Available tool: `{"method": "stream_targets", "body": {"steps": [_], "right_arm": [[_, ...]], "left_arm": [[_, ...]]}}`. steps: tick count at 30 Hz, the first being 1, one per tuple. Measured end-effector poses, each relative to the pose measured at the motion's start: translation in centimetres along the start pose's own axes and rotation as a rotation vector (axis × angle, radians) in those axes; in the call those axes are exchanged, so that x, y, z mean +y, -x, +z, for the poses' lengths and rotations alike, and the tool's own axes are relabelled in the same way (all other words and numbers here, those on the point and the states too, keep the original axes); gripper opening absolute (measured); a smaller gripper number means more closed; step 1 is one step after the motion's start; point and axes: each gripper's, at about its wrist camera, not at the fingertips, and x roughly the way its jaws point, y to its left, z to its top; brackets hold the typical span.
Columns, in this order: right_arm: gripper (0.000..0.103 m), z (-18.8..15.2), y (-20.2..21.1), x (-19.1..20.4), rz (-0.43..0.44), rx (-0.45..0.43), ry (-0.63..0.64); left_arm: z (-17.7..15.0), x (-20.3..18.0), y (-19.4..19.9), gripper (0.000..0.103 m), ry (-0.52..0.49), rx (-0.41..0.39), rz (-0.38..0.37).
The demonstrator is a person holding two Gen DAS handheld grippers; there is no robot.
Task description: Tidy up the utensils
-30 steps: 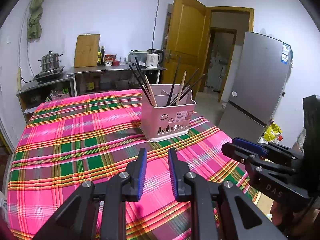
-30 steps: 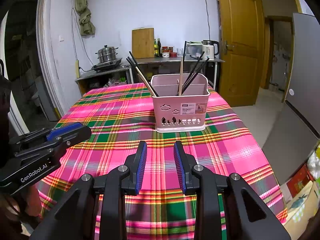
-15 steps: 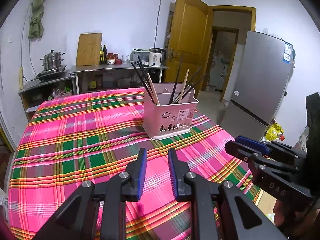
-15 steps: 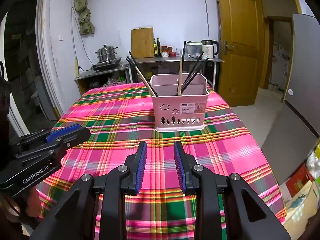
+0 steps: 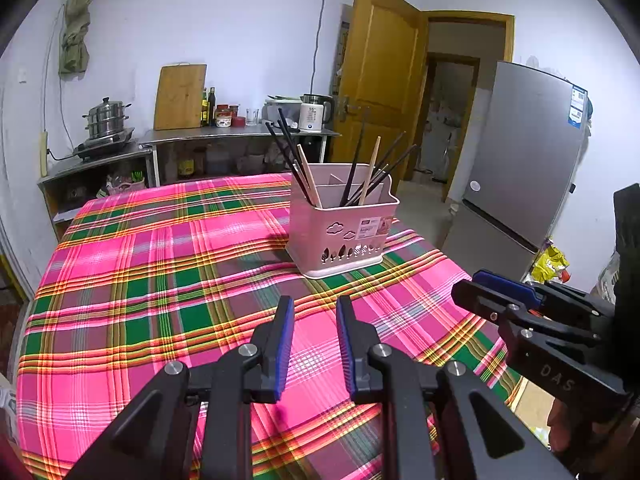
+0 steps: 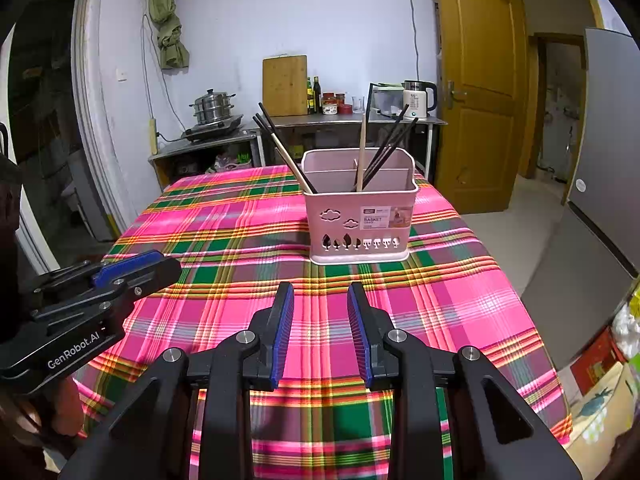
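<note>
Both tongs are empty. The left tongs (image 5: 312, 344) stand with a narrow gap between the pads and nothing in it; the right tongs (image 6: 320, 332) stand a little wider apart, also holding nothing. Each hovers above the plaid worktop (image 6: 224, 240) near its front edge, and each shows in the other's view at its side, well apart from it.

The pink basket (image 6: 360, 220) stands upright on the worktop, ahead of both tongs and clear of them, slightly to the right of the left tongs and nearly straight ahead of the right tongs. Inner walls divide it into compartments. Dark chopsticks (image 6: 384, 152) and pale wooden chopsticks (image 6: 362, 156) lean in it, some fanning to the left, others to the right; the two kinds appear mixed, though which compartment each sits in cannot be told fully.

Handling, as judged: the chopsticks are light, stiff and thin; the dark ones look smooth and may slip or swivel between the pads. The best hold is on the upper shaft, above the rim, where the sticks spread apart and one can be singled out. The basket looks light and could tip or slide if a stick is dragged sideways against its wall, so a lift along the stick's own lean is advisable.

Room: the cloth between tongs and basket is bare. The worktop's right edge lies close beside the basket, with floor and a grey refrigerator (image 5: 528, 160) beyond.
</note>
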Motion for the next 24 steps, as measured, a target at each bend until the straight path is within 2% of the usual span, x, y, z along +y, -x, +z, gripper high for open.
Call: {"method": "stream_targets", "body": {"steps": [24], "right_arm": [[0.029, -0.11, -0.02, -0.01, 0.000, 0.006, 0.002]], "left_arm": [[-0.27, 0.19, -0.20, 0.021, 0.007, 0.006, -0.002]]}}
